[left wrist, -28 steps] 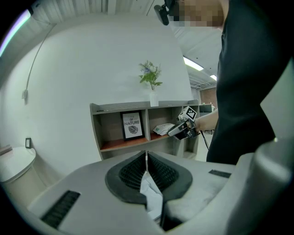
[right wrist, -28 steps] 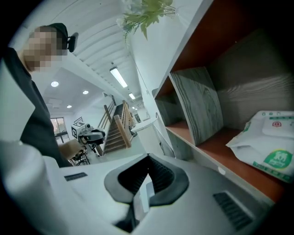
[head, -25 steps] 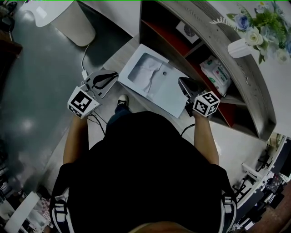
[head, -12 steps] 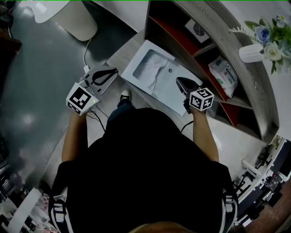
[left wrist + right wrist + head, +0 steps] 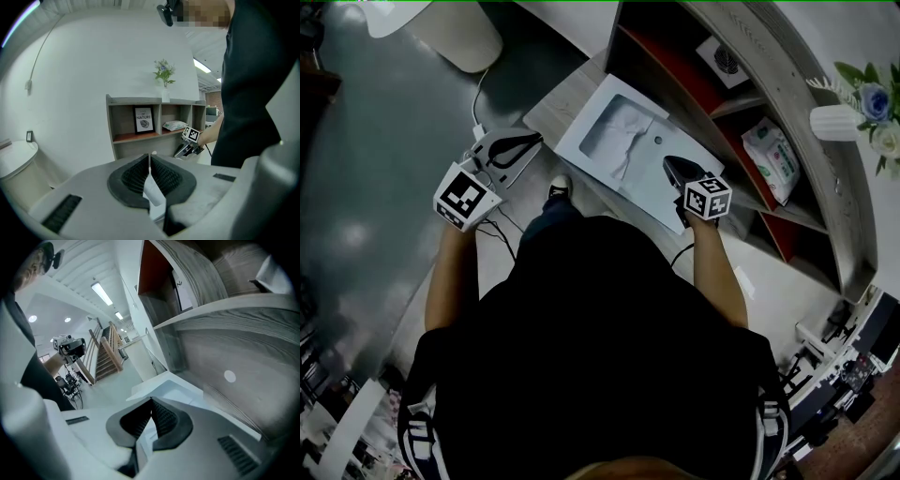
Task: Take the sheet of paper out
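A white flat machine [image 5: 628,187] stands on the floor in front of the shelf, and a creased white sheet of paper [image 5: 614,141] lies in its sunken tray. My right gripper [image 5: 667,161] is shut and empty, hanging over the machine's right part, just right of the tray. In the right gripper view the tips [image 5: 151,400] meet above the machine's white edge [image 5: 164,383]. My left gripper [image 5: 539,141] is shut too, just left of the machine's near corner. Its tips [image 5: 149,157] point at the shelf, and the right gripper [image 5: 180,152] shows beyond them.
The grey shelf unit [image 5: 675,66] with red boards holds a framed picture [image 5: 724,61] and a pack of wipes [image 5: 773,150]; a vase of flowers [image 5: 844,117] stands on top. A white bin [image 5: 459,33] and a floor cable [image 5: 478,112] are at the left. My shoe [image 5: 560,187] is below the machine.
My right gripper has sunk toward the white machine, still shut. The left gripper has drifted a little toward the machine. The paper lies as before.
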The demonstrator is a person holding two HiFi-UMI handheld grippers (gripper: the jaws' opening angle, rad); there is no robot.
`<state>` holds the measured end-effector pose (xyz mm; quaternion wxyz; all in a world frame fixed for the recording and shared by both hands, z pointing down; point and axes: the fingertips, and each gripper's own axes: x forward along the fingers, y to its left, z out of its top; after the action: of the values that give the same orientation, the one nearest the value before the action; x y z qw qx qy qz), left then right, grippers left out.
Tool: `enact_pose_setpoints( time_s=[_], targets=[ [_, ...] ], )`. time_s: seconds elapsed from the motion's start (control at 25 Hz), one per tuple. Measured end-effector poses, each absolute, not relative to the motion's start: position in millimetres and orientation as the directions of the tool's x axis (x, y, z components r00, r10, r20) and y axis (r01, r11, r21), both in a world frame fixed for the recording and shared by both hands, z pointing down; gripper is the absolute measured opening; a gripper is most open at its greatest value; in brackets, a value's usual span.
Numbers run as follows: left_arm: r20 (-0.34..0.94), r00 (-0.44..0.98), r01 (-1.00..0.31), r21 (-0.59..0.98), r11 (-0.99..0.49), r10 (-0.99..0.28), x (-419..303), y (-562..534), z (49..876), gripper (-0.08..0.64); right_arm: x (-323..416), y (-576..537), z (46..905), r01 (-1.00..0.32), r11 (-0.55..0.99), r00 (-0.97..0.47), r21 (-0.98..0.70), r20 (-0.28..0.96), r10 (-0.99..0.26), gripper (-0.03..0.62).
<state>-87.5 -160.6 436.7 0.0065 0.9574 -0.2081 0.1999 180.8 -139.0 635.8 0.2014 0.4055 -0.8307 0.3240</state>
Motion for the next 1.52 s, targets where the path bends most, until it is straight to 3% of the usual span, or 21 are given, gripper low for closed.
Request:
enact_pose_setpoints(
  time_s=[1.52],
  targets=[
    [0.466,0.81,-0.399,-0.007,-0.917,-0.356,-139.1,-201.2,470.9,0.023,135.3,-147.5,788.1,-0.85,0.404,-0.493,-0.339,0.781,-0.383,0.017]
  ],
)
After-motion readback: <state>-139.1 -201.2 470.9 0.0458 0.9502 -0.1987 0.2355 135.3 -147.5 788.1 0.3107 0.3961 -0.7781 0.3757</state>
